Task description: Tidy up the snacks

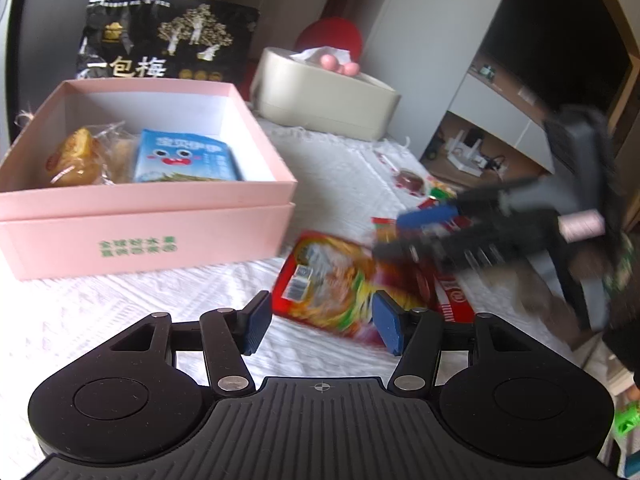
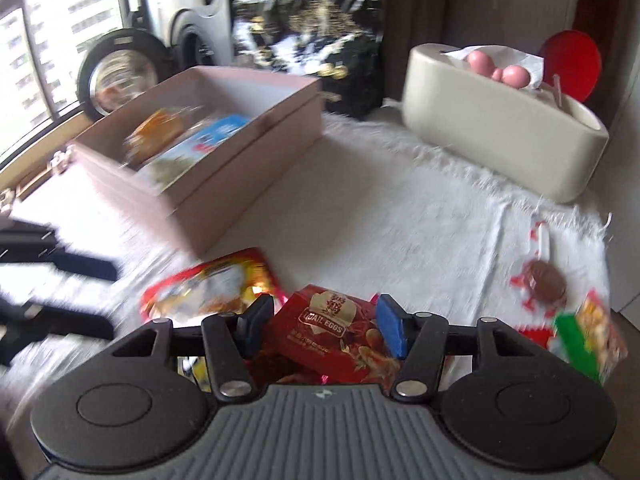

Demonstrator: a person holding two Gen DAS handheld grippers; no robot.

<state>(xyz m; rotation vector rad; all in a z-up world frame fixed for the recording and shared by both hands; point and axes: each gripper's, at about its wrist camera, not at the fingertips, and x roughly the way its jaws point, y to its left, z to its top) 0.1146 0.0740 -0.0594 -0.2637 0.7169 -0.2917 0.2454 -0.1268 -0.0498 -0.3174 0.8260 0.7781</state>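
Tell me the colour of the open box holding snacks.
Pale pink box, white inside; clearest in the left wrist view.

From my left hand-held gripper (image 1: 319, 322), the pink cardboard box (image 1: 144, 216) sits ahead to the left on the white textured cloth (image 1: 328, 160). In it a blue snack packet (image 1: 186, 156) lies right of a clear-wrapped yellow pastry (image 1: 76, 158). Behind the box stands a black foil bag (image 1: 168, 38); right of that, a cream oval tissue holder (image 1: 324, 92). Between my right hand-held gripper's (image 2: 322, 326) fingers is a red quail-egg packet (image 2: 332, 334), with a round chocolate lollipop (image 2: 544, 282) ahead to its right.
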